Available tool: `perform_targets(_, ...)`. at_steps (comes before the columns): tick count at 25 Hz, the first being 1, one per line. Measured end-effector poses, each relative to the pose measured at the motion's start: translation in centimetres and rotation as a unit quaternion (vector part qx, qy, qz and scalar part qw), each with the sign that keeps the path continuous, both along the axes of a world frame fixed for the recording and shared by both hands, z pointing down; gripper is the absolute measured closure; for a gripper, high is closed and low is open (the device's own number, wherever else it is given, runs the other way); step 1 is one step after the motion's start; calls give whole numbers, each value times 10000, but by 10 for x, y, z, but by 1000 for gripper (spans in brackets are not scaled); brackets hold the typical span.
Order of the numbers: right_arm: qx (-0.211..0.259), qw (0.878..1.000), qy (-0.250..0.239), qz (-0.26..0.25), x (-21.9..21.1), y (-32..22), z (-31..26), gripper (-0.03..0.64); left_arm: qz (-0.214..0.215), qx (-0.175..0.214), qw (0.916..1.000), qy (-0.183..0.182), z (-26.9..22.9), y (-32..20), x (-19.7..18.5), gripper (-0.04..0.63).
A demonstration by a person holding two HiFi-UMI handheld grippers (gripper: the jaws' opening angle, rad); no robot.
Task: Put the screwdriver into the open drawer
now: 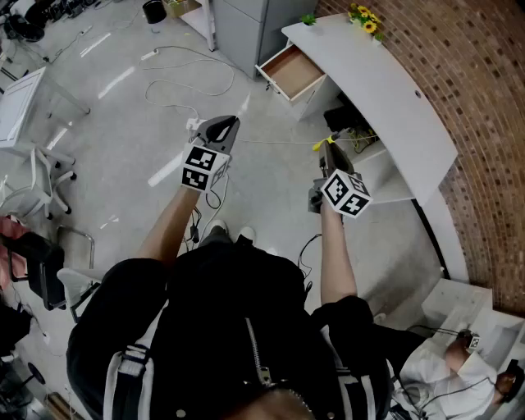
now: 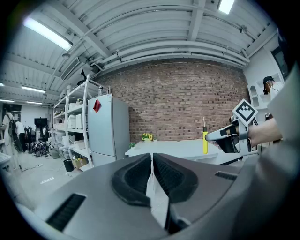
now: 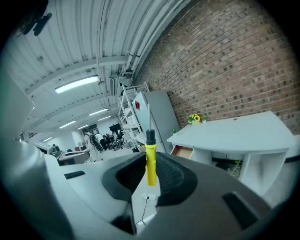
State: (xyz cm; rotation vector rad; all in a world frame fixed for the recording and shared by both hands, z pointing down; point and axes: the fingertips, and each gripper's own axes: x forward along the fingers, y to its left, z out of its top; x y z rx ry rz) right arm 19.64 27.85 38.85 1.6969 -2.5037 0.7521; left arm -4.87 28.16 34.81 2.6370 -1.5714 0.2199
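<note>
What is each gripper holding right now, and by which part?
The right gripper holds the screwdriver by its yellow handle; the left gripper is shut, holding nothing.

White curved desk [image 1: 394,90], drawer [image 1: 295,72] open; yellow flowers [image 1: 364,20] on top. Floor [image 1: 123,107]: loose cables [image 1: 184,70].

Head view: steeply down, above left gripper [image 1: 232,123] and right gripper [image 1: 329,146].
Gripper views: close behind own jaws, looking ahead.
Shared: white desk [image 1: 394,107].
</note>
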Motion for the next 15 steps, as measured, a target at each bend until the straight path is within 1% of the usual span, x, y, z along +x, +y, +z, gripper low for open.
perform_targets(5, -29, 9999, 31, 113, -2, 4, -6, 541, 12, 30, 10000, 33, -2, 0, -5, 560)
perform_targets(10, -38, 10000, 59, -6, -8, 7, -8, 541, -74, 27, 9999, 97, 1, 3, -10, 560)
perform_targets(15, -40, 10000, -19, -13, 2, 5, -12, 541, -144, 26, 9998, 145, 0, 8, -3, 560)
